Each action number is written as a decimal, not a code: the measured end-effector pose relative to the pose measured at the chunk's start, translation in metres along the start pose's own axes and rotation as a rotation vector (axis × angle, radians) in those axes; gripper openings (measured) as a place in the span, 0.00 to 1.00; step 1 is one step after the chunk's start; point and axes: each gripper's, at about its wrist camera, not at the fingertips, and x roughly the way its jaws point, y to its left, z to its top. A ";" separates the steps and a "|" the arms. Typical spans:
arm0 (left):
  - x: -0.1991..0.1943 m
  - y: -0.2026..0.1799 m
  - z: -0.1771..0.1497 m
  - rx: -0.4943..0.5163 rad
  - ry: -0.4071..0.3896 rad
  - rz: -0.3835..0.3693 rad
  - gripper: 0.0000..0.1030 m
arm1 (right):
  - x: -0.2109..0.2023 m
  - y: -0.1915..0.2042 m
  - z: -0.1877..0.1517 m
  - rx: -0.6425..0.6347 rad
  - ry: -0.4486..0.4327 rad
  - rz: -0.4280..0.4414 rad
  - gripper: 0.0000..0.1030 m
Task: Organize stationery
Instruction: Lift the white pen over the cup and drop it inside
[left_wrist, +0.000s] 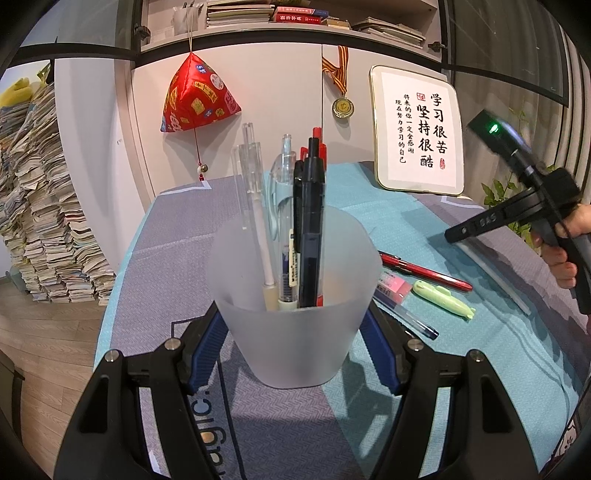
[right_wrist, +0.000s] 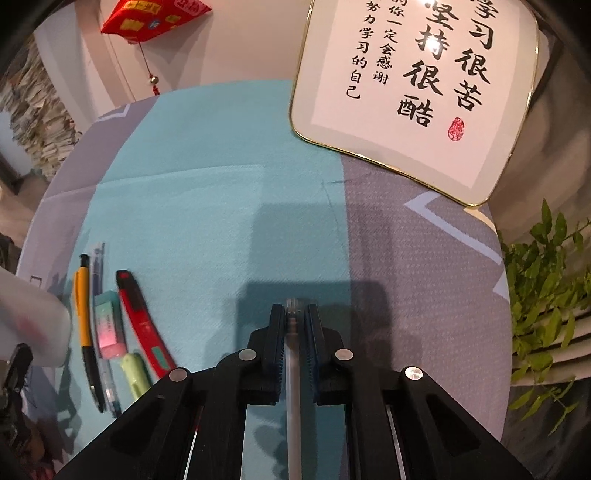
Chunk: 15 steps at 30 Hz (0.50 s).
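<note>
My left gripper (left_wrist: 293, 321) is shut on a frosted plastic pen cup (left_wrist: 295, 314) that holds several pens (left_wrist: 308, 221), upright above the table. My right gripper (right_wrist: 293, 314) is shut on a clear pen (right_wrist: 293, 354) that lies along its fingers, tip forward. That gripper shows in the left wrist view (left_wrist: 458, 233) at the right, with the clear pen (left_wrist: 495, 277) hanging below it. On the cloth lie a red pen (left_wrist: 424, 270), a pink eraser (left_wrist: 393, 286), a green highlighter (left_wrist: 443, 299) and a blue pen (left_wrist: 410, 319). The right wrist view also shows a yellow pen (right_wrist: 83, 314).
A framed calligraphy sign (left_wrist: 419, 136) leans at the table's back right. A red ornament (left_wrist: 197, 98) and a medal (left_wrist: 342, 107) hang on the cabinet behind. A green plant (right_wrist: 546, 295) is at the right edge. Paper stacks (left_wrist: 40, 206) stand on the floor at left.
</note>
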 end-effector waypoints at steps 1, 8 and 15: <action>0.000 0.000 0.000 0.000 0.000 0.000 0.67 | -0.005 0.000 -0.001 0.008 -0.011 0.004 0.11; 0.000 0.000 0.000 0.000 0.000 0.000 0.67 | -0.078 0.012 -0.008 0.007 -0.168 0.021 0.11; 0.000 0.000 0.000 0.001 0.000 0.001 0.67 | -0.153 0.041 -0.019 -0.065 -0.346 0.010 0.11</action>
